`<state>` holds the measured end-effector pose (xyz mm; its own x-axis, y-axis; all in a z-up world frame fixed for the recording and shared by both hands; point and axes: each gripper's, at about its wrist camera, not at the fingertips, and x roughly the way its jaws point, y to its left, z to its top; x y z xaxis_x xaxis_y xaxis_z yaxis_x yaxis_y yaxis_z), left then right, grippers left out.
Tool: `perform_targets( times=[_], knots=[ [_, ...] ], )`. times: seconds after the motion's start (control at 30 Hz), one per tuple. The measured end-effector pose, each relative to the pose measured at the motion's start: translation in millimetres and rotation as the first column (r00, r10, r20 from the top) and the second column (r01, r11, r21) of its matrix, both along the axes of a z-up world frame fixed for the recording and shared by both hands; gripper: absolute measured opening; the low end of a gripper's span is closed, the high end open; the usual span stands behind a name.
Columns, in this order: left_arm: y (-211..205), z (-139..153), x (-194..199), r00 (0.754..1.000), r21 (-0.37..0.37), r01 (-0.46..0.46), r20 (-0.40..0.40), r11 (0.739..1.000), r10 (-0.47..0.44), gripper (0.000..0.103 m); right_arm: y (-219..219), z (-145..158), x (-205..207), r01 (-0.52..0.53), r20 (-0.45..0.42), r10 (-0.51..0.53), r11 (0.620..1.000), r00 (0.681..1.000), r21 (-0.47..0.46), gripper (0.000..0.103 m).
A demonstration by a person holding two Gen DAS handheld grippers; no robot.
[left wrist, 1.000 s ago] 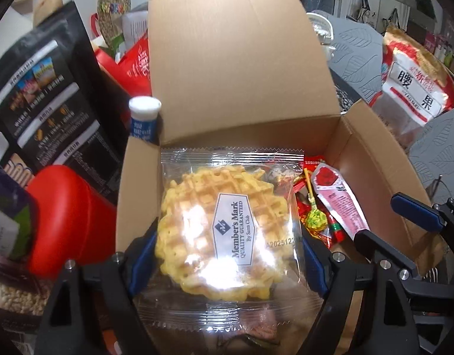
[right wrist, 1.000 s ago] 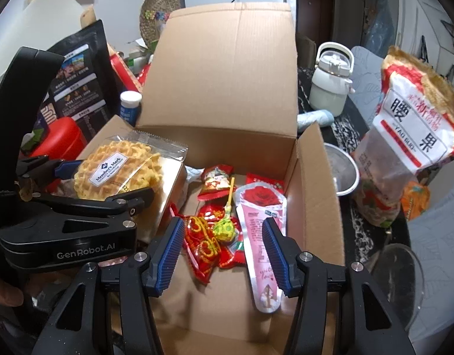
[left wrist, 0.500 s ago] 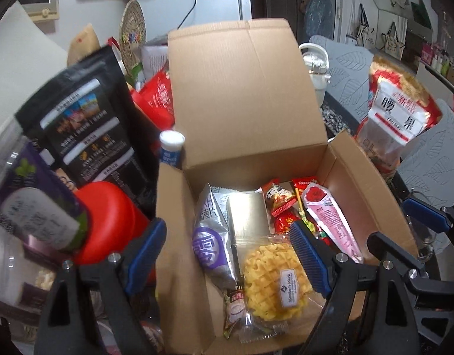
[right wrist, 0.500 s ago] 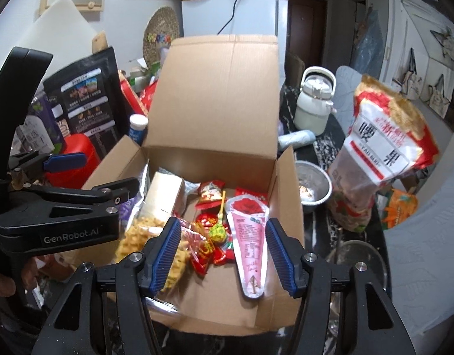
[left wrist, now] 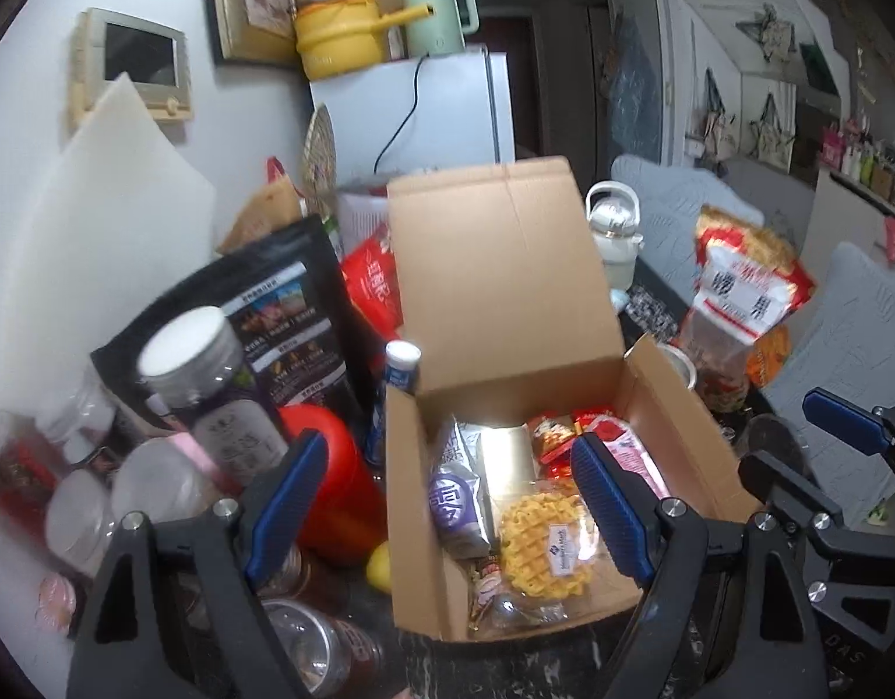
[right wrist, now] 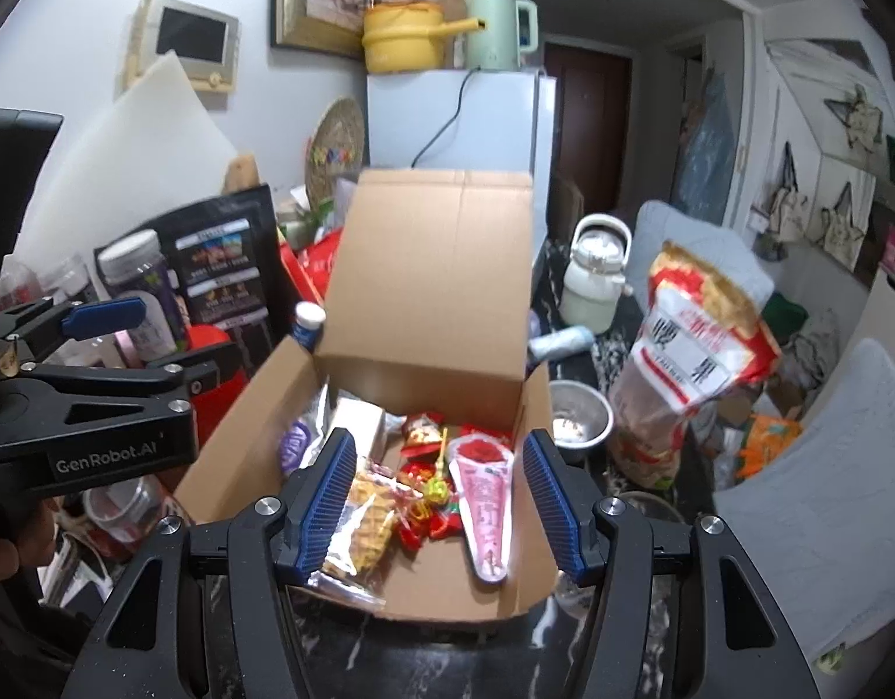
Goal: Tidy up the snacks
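An open cardboard box [left wrist: 686, 413] [right wrist: 243, 408] stands on the dark table with its lid flap up. Inside lie a wrapped yellow waffle [left wrist: 543, 547] [right wrist: 369, 530], a silver and purple packet [left wrist: 453, 495] [right wrist: 296, 442], a pink cone-shaped packet [right wrist: 485, 495] [left wrist: 634, 454] and small red sweets [right wrist: 424, 501]. My left gripper [left wrist: 447, 515] is open and empty, held above and in front of the box. My right gripper [right wrist: 441, 504] is open and empty, above the box's front.
Left of the box stand a red container [left wrist: 325, 483], a black pouch [left wrist: 272, 314], jars [left wrist: 214, 384] and a small blue tube [left wrist: 398, 367]. To the right are a large red and white snack bag [right wrist: 698, 349], a metal bowl [right wrist: 578, 419] and a white kettle [right wrist: 596, 274].
My left gripper let go of the waffle, which now lies in the box. Both grippers have pulled back and up from the box.
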<state>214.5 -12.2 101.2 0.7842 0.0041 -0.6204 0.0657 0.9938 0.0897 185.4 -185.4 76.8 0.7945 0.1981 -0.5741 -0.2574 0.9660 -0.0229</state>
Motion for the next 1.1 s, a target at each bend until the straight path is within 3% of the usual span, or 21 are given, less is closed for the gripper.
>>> perform_targets(
  times=[0.47,0.83,1.1],
  knots=[
    [16.4,35.9,-85.2,0.993,-0.031,0.041,0.116,0.999,-0.037,0.086,5.1,35.8,-80.4,0.005,0.127,-0.005,1.000,0.992,0.000,0.067],
    [30.6,27.5,-146.2,0.989,-0.049,0.076,0.132,0.996,-0.069,0.086,11.4,34.8,-144.7,0.034,0.173,-0.035,0.999,0.984,0.009,0.072],
    [34.7,11.1,-183.6,0.988,-0.060,0.102,0.122,0.993,-0.095,0.086,15.5,20.6,-182.2,0.035,0.154,-0.043,0.998,0.987,0.051,0.072]
  ],
)
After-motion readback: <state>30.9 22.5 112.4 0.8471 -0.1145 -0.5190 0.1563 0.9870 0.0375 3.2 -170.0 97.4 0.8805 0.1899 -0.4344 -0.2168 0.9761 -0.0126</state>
